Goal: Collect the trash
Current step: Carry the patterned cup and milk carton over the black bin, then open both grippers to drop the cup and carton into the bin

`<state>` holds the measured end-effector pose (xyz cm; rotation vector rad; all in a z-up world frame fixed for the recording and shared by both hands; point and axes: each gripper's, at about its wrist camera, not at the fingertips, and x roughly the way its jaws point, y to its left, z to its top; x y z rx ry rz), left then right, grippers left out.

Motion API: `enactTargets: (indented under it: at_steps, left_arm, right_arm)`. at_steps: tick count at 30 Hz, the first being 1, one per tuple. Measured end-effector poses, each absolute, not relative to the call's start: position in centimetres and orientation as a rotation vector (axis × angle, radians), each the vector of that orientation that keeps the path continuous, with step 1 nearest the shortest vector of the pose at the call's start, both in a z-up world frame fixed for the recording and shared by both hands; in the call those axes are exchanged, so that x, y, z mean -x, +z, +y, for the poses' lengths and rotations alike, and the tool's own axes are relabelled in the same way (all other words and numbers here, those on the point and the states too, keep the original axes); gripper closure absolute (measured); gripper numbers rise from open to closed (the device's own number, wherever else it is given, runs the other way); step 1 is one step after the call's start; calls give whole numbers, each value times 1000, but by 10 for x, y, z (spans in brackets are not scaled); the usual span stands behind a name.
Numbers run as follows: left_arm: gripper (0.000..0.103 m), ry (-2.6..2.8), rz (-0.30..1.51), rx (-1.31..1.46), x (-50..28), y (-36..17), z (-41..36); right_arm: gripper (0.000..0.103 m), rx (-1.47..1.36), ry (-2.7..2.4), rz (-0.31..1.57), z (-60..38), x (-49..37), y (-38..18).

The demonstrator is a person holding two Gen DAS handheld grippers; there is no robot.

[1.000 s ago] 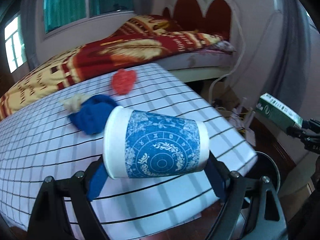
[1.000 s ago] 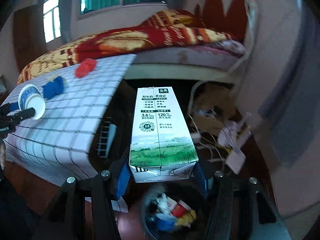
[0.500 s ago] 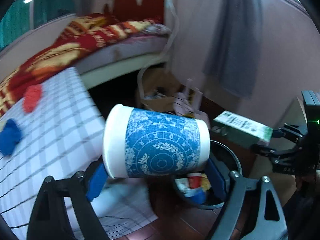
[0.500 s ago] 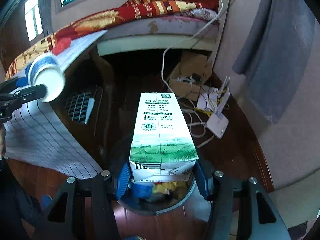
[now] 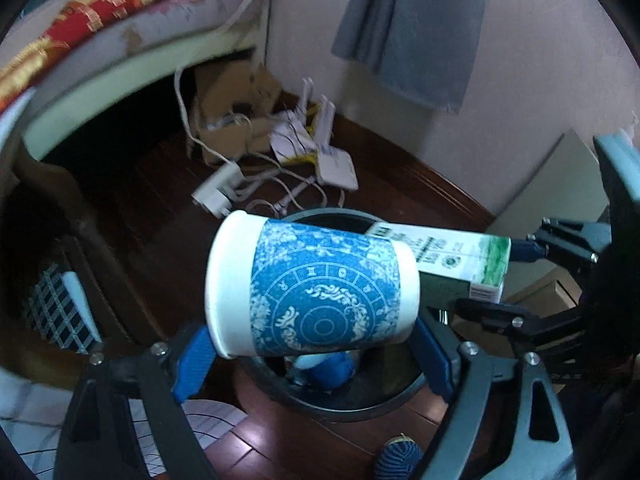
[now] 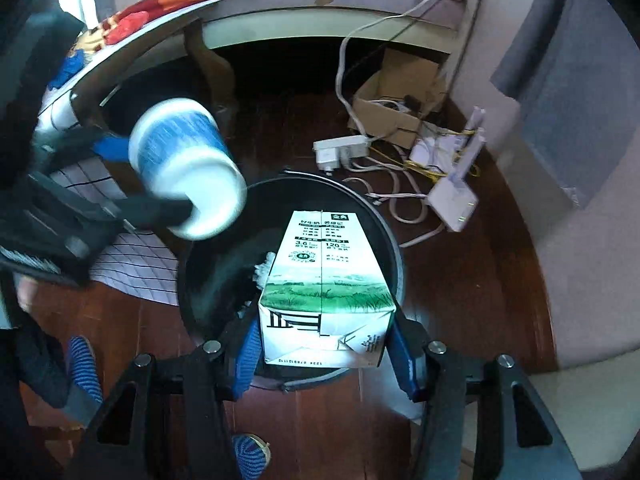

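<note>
Hovering over the black bin, both grippers carry trash ready to drop. The left gripper is clenched on a blue-patterned paper cup lying sideways, and the right gripper clamps a milk carton by its base, pointing into the bin's far side; holding them above the opening lets each fall straight in. Beyond, on the dark wooden floor, lie a power strip, cables and a cardboard box near the bed.

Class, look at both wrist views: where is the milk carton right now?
The milk carton is clamped in the right gripper, held above the black bin; in the left wrist view it sits right of the paper cup.
</note>
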<state>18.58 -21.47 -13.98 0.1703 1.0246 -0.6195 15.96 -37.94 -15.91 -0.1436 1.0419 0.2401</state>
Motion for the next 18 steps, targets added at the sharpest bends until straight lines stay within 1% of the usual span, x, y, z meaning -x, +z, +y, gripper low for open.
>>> enactTargets:
  at_steps: [1,2,3,4,10,18]
  left_arm:
    - [13,-601,1049,-180,-191,-150,-216]
    - [8,-578,1075,-190,-194,-157,-217]
    - [5,-566,1103,-193,-197,-165,-217]
    - [3,-563,1115,-192,-199,-171,-215]
    - [3,-463,1088,-207,-192,-177,-205]
    - [1,-428,1024,-196,-186,-155,-193]
  right_arm:
    - [17,134,227,1057,-382,-164,-163]
    - [4,128,177,1077,-389,-169,-169]
    - [0,104,116,1098,-401,-173,-174]
    - [0,75,103,1117,-409,-173,-177]
    - [0,-21,21,1099,-432,-175,-167]
    - [0,-21,-21,1070,-423,-174,-157]
